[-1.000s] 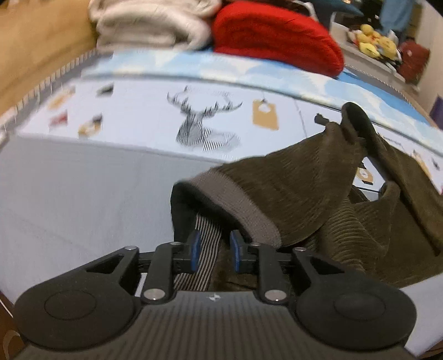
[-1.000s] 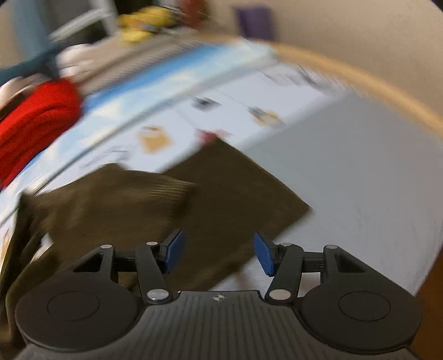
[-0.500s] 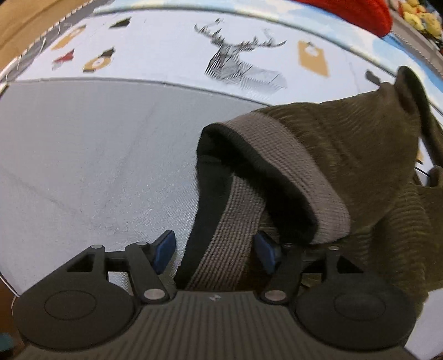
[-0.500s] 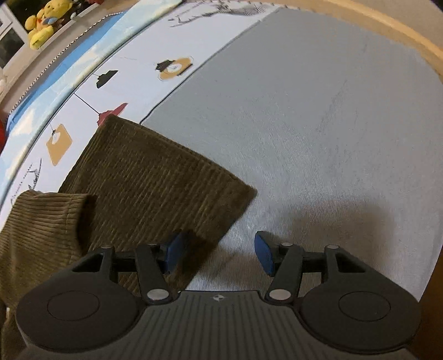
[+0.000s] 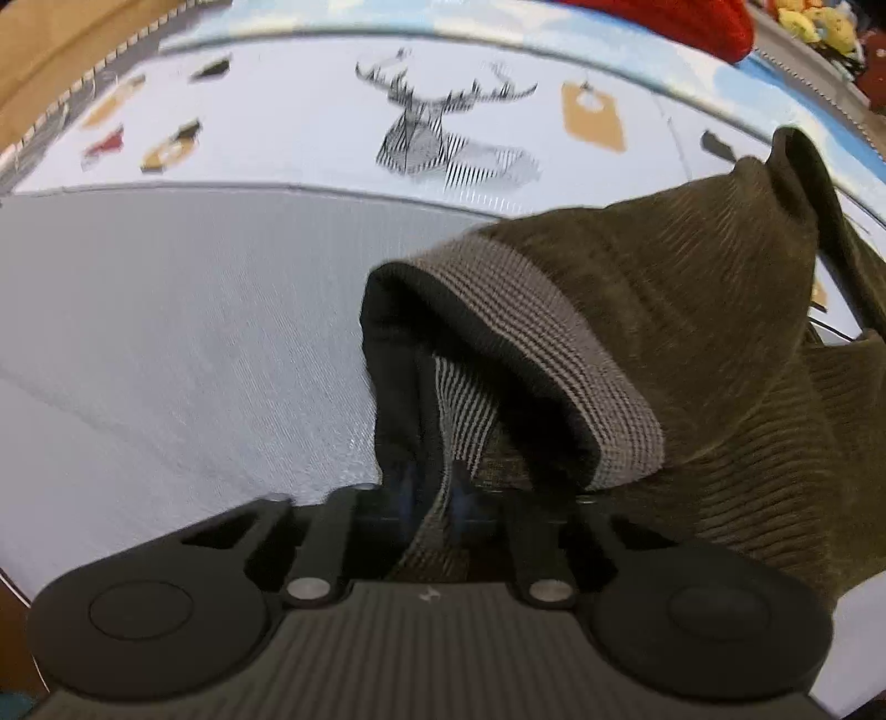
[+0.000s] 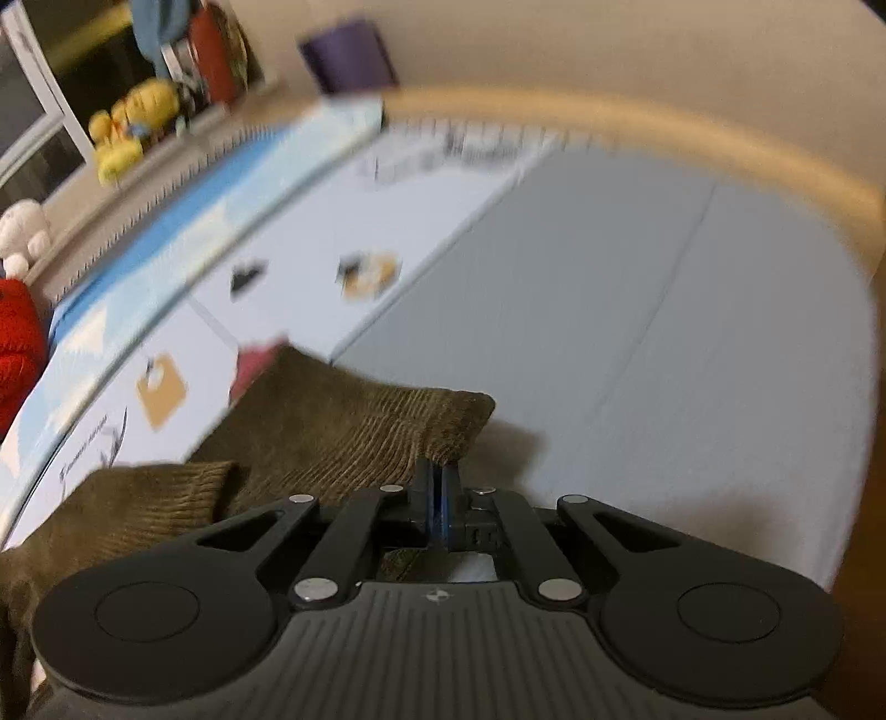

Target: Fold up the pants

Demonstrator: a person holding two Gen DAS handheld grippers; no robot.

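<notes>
Olive corduroy pants (image 5: 664, 310) lie bunched on a grey and patterned bed cover (image 5: 166, 310). Their grey ribbed waistband (image 5: 559, 332) gapes open in front of me. My left gripper (image 5: 431, 493) is shut on the waistband's near edge. In the right wrist view the pants (image 6: 343, 437) show a leg hem corner (image 6: 459, 415), lifted off the cover (image 6: 637, 332). My right gripper (image 6: 437, 487) is shut on that corner. A second leg hem (image 6: 166, 493) lies to the left.
A red knit item (image 5: 681, 22) and yellow soft toys (image 5: 814, 27) sit at the far edge of the bed. The right wrist view shows yellow toys (image 6: 122, 133), a white plush (image 6: 22, 232) and a wooden bed rim (image 6: 664, 127).
Both grippers were open half a second ago and have shut: the left on the waistband, the right on the leg hem corner, which has lifted. The right view has swung upward.
</notes>
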